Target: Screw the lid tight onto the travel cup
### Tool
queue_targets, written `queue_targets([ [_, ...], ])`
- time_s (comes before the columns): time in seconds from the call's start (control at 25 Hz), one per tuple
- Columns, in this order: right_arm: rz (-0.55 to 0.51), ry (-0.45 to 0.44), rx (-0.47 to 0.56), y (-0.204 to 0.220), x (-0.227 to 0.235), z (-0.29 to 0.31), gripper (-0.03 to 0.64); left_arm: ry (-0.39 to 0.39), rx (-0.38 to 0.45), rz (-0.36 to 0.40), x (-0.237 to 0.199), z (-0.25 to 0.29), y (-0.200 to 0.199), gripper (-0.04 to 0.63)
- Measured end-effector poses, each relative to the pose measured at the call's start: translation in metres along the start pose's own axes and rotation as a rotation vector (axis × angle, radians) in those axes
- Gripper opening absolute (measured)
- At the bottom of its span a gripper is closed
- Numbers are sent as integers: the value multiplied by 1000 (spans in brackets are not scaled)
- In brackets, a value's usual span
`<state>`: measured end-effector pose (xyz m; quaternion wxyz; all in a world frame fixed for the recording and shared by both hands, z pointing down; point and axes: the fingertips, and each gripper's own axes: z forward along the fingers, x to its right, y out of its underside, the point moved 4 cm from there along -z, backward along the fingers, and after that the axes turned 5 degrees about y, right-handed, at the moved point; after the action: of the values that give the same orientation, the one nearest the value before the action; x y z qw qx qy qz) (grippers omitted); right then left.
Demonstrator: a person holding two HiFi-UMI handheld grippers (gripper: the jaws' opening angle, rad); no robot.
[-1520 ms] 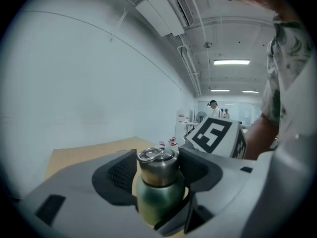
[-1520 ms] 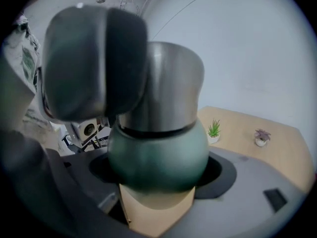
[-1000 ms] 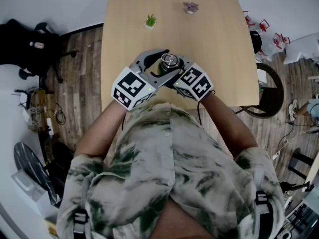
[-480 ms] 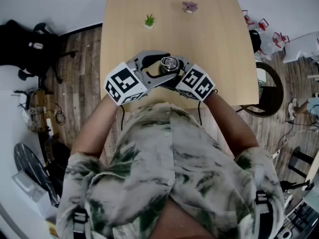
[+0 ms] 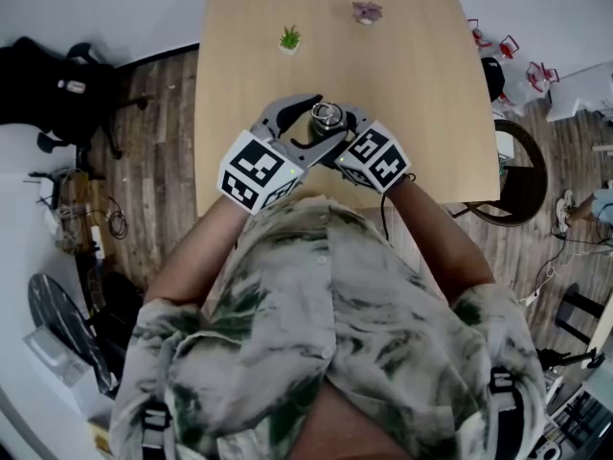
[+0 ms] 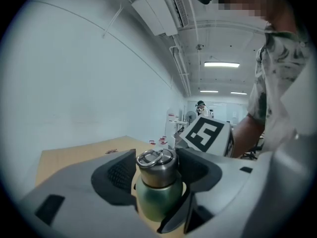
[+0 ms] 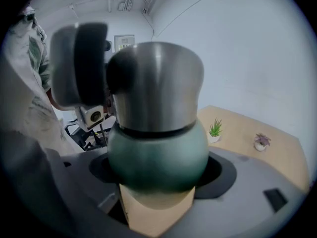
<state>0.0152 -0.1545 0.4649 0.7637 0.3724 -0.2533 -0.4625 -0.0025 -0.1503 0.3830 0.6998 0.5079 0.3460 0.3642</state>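
The travel cup stands near the front edge of the wooden table (image 5: pixel 412 84). Its body (image 7: pixel 158 157) is green, and the steel lid (image 5: pixel 327 115) on top carries a ring. My left gripper (image 5: pixel 322 121) comes in from the left and is shut on the lid (image 6: pixel 156 162), a dark pad on either side of it. The green body (image 6: pixel 158 200) shows below those pads. My right gripper (image 5: pixel 337 130) comes from the right and is shut on the cup's green body, which fills the space between its jaws (image 7: pixel 158 172). The cup's foot is hidden.
A small green potted plant (image 5: pixel 288 39) and a purple one (image 5: pixel 365 12) sit at the far end of the table. A black office chair (image 5: pixel 57 89) stands on the floor to the left, and a dark round stool (image 5: pixel 522 175) to the right.
Half a second ago the left gripper's marker cube was swung out to the left; it has now turned back around the lid. The right gripper and the cup have barely moved.
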Motion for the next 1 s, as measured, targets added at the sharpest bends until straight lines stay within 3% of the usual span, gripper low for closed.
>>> queue_targets([
  [0.16, 22, 18, 8, -3, -6, 5, 403, -94, 7, -28, 1, 3, 2, 270],
  [0.24, 28, 24, 7, -2, -6, 5, 403, -102, 8, -16, 0, 4, 5, 271],
  [1.0, -76, -30, 5, 5, -11, -2, 403, 186, -42, 69, 8, 7, 5, 275],
])
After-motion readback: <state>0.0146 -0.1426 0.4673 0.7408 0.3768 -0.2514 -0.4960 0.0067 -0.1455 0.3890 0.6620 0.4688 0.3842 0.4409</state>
